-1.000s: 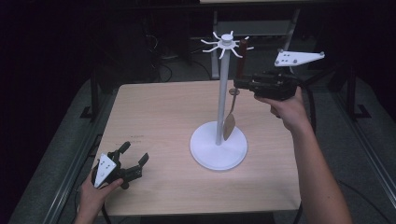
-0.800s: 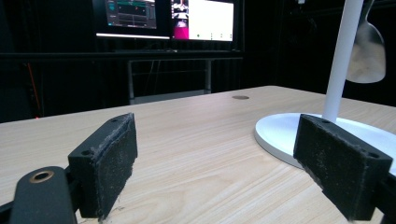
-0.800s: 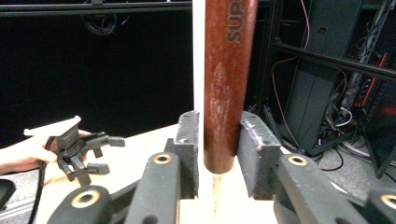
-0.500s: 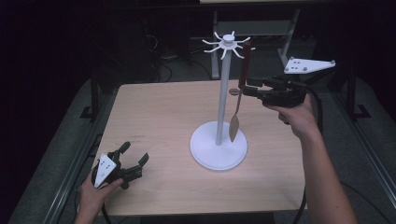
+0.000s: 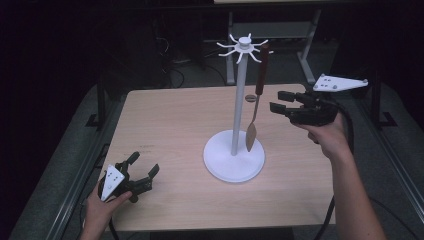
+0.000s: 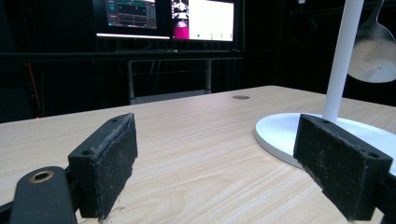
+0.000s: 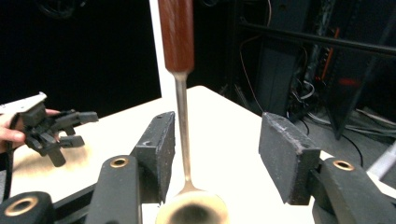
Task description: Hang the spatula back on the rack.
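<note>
A white hook stand (image 5: 239,105) rises from a round base (image 5: 234,161) at the table's middle. A spoon (image 5: 256,100) with a brown wooden handle hangs from one of the top hooks, bowl down beside the pole. My right gripper (image 5: 276,101) is open just right of the spoon, in the air. In the right gripper view the spoon (image 7: 181,121) hangs free between the jaws, close to the left one, and my right gripper (image 7: 217,154) does not clamp it. My left gripper (image 5: 145,163) rests open at the front left of the table, holding nothing.
The left gripper view looks between the open jaws of my left gripper (image 6: 215,163) at the stand's base (image 6: 280,133), its pole (image 6: 341,56) and the spoon's bowl (image 6: 373,56). A small dark disc (image 5: 250,98) lies on the table behind the pole. Dark racks and cables surround the table (image 5: 165,120).
My right gripper lifted the spoon up along the pole, left it hanging from a top hook, opened, and drew back to the right. The left gripper stayed put.
</note>
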`<state>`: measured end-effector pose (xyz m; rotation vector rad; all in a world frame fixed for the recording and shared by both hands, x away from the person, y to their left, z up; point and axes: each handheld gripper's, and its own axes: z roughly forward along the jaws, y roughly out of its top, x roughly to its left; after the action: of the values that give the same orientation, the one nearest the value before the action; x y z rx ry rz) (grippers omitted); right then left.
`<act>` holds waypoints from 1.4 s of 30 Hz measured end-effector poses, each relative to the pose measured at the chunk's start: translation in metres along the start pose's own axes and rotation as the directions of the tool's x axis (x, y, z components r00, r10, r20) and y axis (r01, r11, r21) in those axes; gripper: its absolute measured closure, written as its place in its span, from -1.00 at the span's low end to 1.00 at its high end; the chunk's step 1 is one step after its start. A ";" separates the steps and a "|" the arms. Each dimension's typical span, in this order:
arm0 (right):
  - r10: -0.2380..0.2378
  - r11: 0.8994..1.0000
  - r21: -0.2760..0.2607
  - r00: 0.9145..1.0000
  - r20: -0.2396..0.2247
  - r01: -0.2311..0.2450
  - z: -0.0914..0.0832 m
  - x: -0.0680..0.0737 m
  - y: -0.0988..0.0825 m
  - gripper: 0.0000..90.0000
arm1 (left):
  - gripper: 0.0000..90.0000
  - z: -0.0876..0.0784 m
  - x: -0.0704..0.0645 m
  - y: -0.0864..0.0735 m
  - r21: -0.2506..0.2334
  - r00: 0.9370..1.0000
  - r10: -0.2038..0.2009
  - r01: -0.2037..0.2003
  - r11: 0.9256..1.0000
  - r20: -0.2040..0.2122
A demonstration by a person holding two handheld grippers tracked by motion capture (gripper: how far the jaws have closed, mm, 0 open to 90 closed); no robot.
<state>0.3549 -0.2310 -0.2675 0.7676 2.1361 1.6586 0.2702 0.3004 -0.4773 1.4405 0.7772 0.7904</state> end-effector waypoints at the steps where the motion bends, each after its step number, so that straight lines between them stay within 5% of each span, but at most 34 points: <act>1: 0.001 1.000 0.005 1.000 0.014 -0.001 -0.002 -0.001 -0.004 -0.01 | -0.71 0.000 0.000 0.000 -0.001 1.000 -0.001 0.001 1.000 0.000; 25: 0.013 0.989 0.142 0.989 0.146 -0.034 -0.011 0.000 -0.062 -0.20 | -0.71 0.000 0.000 0.000 -0.005 1.000 -0.005 0.005 1.000 0.001; 42: 0.083 0.956 0.258 0.973 0.213 -0.138 -0.016 0.005 -0.126 -0.34 | -0.71 0.000 -0.001 0.000 -0.004 1.000 -0.011 0.011 1.000 -0.002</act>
<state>0.3152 -0.2630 -0.3843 1.1046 2.2350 1.2860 0.2699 0.2999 -0.4776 1.4314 0.7840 0.7843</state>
